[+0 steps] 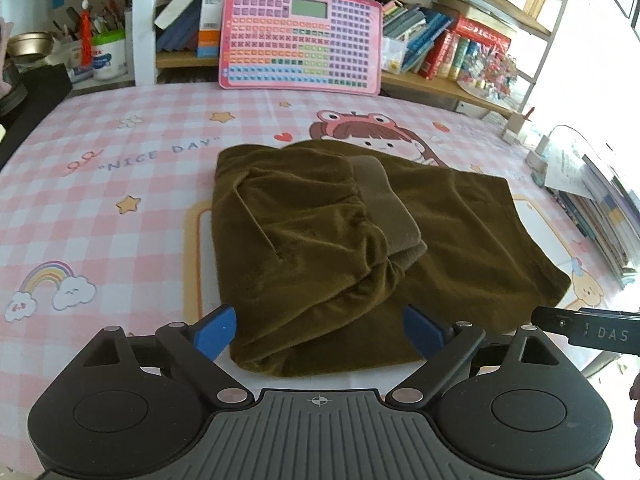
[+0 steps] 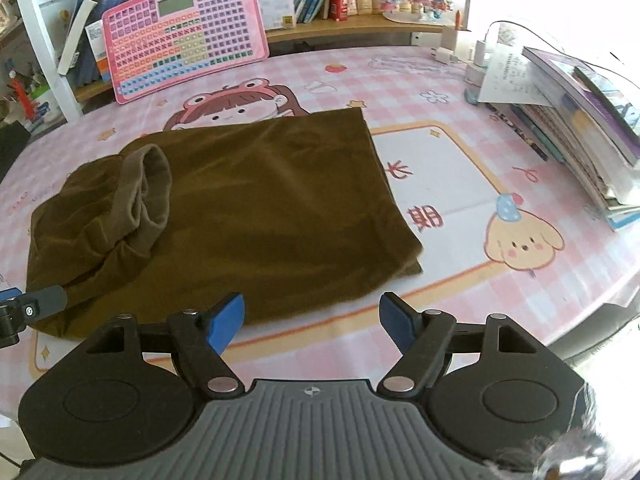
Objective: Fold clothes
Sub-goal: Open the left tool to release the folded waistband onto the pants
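Olive velvety garment lies folded on the checked tablecloth; both claws gape, gripping nothing.

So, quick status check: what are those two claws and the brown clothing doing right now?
Left claw open, right claw open, both empty at near edge. Brown pants partly folded, waistband on top. Nothing in the way.

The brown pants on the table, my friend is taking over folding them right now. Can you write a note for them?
Left gripper: open, empty, at the near edge of the brown pants.
Right gripper: open, empty, just off the near edge.
The pants lie on the pink checked tablecloth, partly folded: the waistband end is turned over the legs.
Left to do: probably another fold, then smooth it flat.
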